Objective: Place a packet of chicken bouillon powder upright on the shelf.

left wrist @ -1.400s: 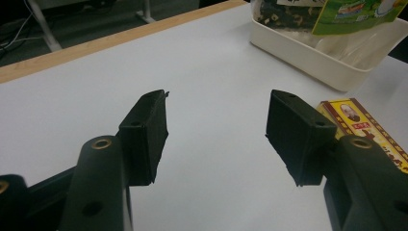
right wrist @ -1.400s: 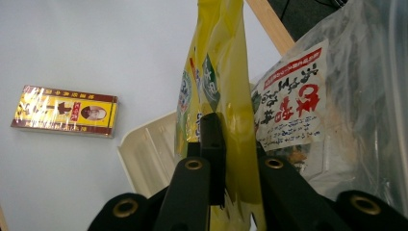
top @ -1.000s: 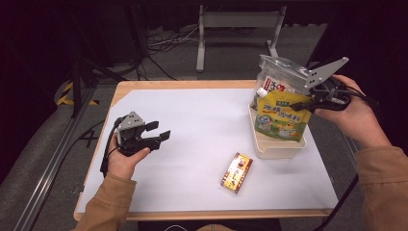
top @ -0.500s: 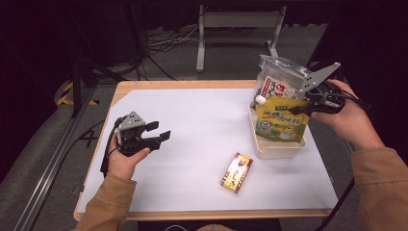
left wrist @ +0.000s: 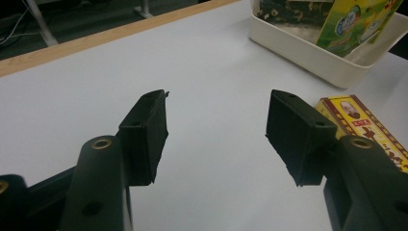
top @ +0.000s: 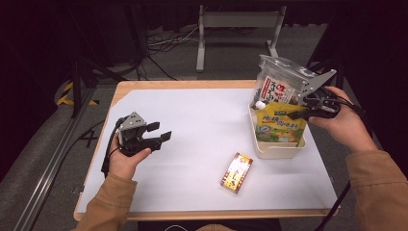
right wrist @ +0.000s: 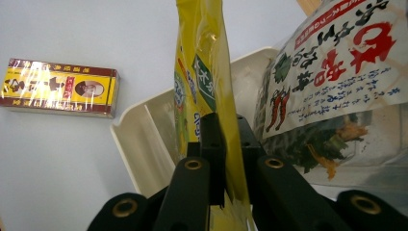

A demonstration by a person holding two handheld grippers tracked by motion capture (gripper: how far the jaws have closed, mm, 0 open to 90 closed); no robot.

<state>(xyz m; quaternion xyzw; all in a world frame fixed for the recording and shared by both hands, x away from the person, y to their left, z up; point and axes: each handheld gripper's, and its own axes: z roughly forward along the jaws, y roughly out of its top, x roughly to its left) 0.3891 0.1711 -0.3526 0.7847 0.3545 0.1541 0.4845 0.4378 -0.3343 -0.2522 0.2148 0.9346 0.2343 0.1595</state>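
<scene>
Yellow pouch (top: 281,126) pinched in right gripper (top: 308,111), partly down in bin (top: 275,150) beside clear bag (top: 279,86); box (top: 236,172) left on table; left gripper (top: 161,134) wide, empty.

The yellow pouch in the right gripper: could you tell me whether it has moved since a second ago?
Yes. The yellow pouch, pinched by the right gripper, has sunk lower into the cream bin in the high view.
</scene>
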